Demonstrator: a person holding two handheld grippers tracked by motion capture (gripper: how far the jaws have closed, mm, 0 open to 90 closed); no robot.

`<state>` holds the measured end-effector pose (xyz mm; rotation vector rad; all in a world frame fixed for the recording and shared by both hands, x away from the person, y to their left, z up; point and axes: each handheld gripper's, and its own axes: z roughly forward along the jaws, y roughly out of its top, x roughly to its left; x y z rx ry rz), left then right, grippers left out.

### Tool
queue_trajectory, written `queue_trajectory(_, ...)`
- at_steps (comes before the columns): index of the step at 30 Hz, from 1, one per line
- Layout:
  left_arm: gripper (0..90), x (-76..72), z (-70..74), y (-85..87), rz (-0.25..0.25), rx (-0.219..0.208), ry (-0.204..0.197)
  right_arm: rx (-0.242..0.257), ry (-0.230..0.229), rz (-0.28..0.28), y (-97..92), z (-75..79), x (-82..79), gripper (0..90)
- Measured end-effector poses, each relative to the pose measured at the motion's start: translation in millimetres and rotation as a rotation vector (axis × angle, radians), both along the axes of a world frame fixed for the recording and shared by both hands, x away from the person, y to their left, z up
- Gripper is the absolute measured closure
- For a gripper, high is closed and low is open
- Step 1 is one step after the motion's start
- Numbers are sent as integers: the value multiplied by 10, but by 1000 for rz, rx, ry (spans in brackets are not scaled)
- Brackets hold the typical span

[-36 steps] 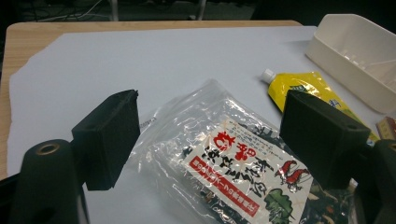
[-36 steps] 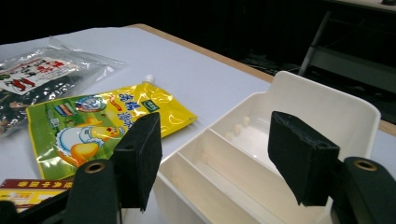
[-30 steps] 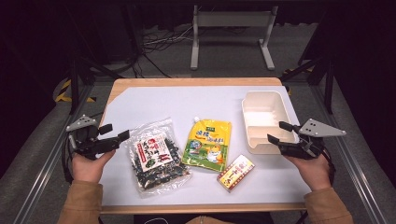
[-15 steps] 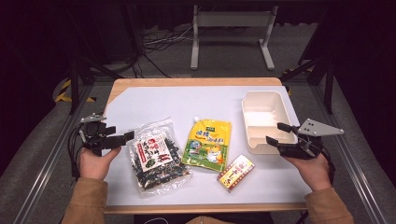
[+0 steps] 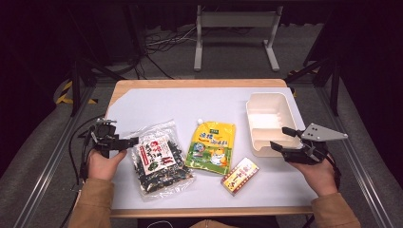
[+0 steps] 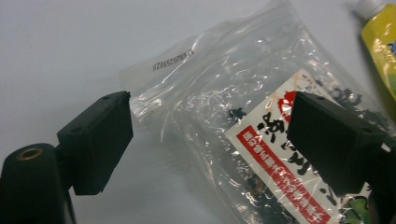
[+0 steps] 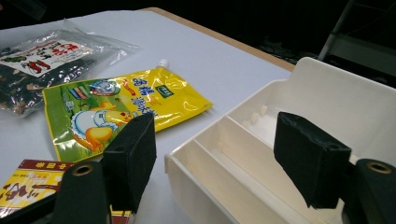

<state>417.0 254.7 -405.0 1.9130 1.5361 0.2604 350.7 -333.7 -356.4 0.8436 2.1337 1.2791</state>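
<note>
A clear bag of dark snacks (image 5: 159,159) with a red and white label lies at the front left of the white table. My left gripper (image 5: 130,141) is low at the bag's left edge. In the left gripper view its jaws stand open (image 6: 210,140) on either side of the bag's (image 6: 243,93) clear top corner, and the pads do not press on it. My right gripper (image 5: 280,137) is open at the front corner of the cream divided tray (image 5: 268,123). In the right gripper view (image 7: 215,158) one jaw is outside the tray wall (image 7: 336,93) and one is over its inside.
A yellow spouted pouch (image 5: 212,146) lies in the middle of the table (image 5: 190,104). A small red and yellow box (image 5: 240,175) lies in front of it. A metal stand and cables sit on the floor beyond the far edge.
My left hand has sunk and moved right toward the clear bag, and its jaws now reach the bag's edge. The right hand has kept still by the tray.
</note>
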Motion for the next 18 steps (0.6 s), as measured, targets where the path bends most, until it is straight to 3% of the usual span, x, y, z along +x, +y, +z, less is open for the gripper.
queue_trajectory(6, 167, 53, -143, 15, 7, 0, 44, -22, 1, -1, 11, -20, -9, 290)
queue_trajectory(18, 203, 97, -245, 22, 15, 7, 72, -34, 3, 1, 26, -52, 2, 276)
